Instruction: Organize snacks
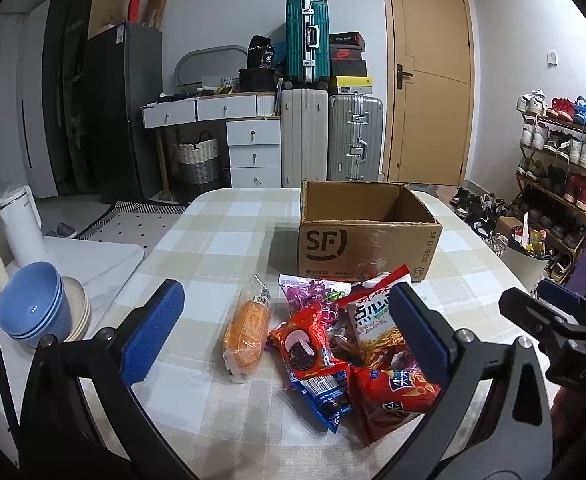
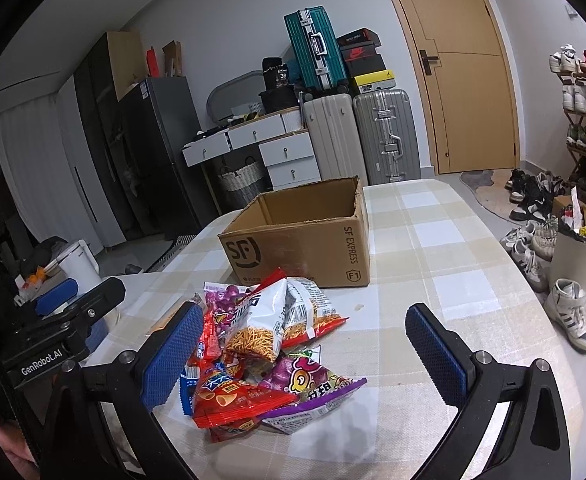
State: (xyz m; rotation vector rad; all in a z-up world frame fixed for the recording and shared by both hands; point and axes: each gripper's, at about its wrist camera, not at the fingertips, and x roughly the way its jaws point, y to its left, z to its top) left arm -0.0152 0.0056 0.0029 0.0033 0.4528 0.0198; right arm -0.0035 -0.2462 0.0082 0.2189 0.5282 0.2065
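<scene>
The bench, draped in a beige-and-white checked cloth, has bare cloth to the right of the snacks and around the open brown cardboard carton, which stands behind them toward the far edge with its interior showing nothing. The snacks lie in a loose heap near the front: an orange clear-wrapped bread roll lies apart on the left, just beside a red-and-blue sandwich-biscuit packet, with a white-and-red noodle-snack bag on top, a red crisp bag at the front and a purple sweet bag to the right. The left tool hovers over the heap, blue pads spread wide apart and holding nothing; the right tool does likewise, jaws apart with most of the heap between them. To the left, stacked blue bowls sit on a white side counter. The lower packets are overlapped, and their printing is hard to read.
</scene>
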